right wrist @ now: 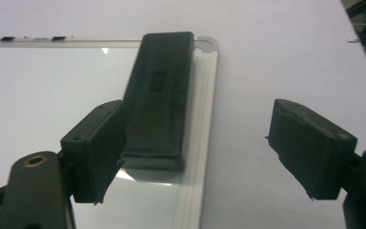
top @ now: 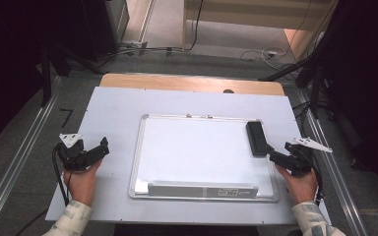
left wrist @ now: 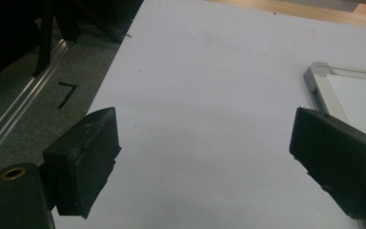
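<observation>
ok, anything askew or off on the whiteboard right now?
Nothing stands out. The whiteboard lies flat and square on the table, surface clean. The black eraser lies along its right edge, flat, undamaged. The right gripper is open just short of it.

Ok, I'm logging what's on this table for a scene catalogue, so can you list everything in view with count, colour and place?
whiteboard: one, white with a silver frame, flat in the middle of the table sheet.
eraser: one, black, lying on the whiteboard's far right corner along the frame.
tray strip: one, silver-grey, along the whiteboard's near edge.
table sheet: one, pale grey-white, covering the tabletop.
tabletop: one, light wood, showing as a band at the far edge.
floor rails: two, metal, either side of the table.
cables: several, dark and white, on the floor beyond the table.
left gripper: black, left of the whiteboard, jaws open.
right gripper: black, just short of the eraser, jaws open, nothing held.
</observation>
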`<control>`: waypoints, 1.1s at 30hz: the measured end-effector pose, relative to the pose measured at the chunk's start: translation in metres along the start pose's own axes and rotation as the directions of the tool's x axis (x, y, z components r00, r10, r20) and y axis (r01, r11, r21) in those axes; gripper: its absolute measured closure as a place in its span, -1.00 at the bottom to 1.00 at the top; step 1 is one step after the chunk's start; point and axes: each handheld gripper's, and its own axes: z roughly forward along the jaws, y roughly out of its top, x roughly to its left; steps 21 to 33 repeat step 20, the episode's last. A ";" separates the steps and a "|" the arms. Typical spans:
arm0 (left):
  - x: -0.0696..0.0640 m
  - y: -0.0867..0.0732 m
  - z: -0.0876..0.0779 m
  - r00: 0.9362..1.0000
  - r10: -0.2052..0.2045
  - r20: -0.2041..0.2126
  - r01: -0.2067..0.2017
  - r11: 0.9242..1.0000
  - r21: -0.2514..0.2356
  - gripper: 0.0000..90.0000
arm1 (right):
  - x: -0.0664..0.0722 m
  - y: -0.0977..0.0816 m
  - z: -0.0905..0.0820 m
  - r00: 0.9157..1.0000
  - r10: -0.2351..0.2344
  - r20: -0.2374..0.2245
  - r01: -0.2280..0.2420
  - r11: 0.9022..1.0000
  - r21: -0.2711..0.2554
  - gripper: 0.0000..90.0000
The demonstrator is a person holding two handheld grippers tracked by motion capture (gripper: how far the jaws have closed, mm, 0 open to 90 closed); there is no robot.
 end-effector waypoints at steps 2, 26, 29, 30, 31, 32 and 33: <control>0.000 0.000 0.000 1.000 0.002 0.000 -0.002 1.000 0.002 -0.77 | -0.004 -0.003 -0.004 1.000 0.000 0.008 0.000 1.000 0.001 -0.58; 0.006 0.000 -0.001 1.000 -0.031 -0.003 0.031 1.000 0.006 -0.77 | -0.024 -0.019 -0.026 0.997 0.016 0.081 -0.015 1.000 -0.010 -0.64; 0.006 0.000 -0.001 1.000 -0.031 -0.003 0.031 1.000 0.006 -0.77 | -0.024 -0.019 -0.026 0.997 0.016 0.081 -0.015 1.000 -0.010 -0.64; 0.006 0.000 -0.001 1.000 -0.031 -0.003 0.031 1.000 0.006 -0.77 | -0.024 -0.019 -0.026 0.997 0.016 0.081 -0.015 1.000 -0.010 -0.64; 0.006 0.000 -0.001 1.000 -0.031 -0.003 0.031 1.000 0.006 -0.77 | -0.024 -0.019 -0.026 0.997 0.016 0.081 -0.015 1.000 -0.010 -0.64; 0.006 0.000 -0.001 1.000 -0.031 -0.003 0.031 1.000 0.006 -0.77 | -0.024 -0.019 -0.026 0.997 0.016 0.081 -0.015 1.000 -0.010 -0.64; 0.006 0.000 -0.001 1.000 -0.031 -0.003 0.031 1.000 0.006 -0.77 | -0.024 -0.019 -0.026 0.997 0.016 0.081 -0.015 1.000 -0.010 -0.64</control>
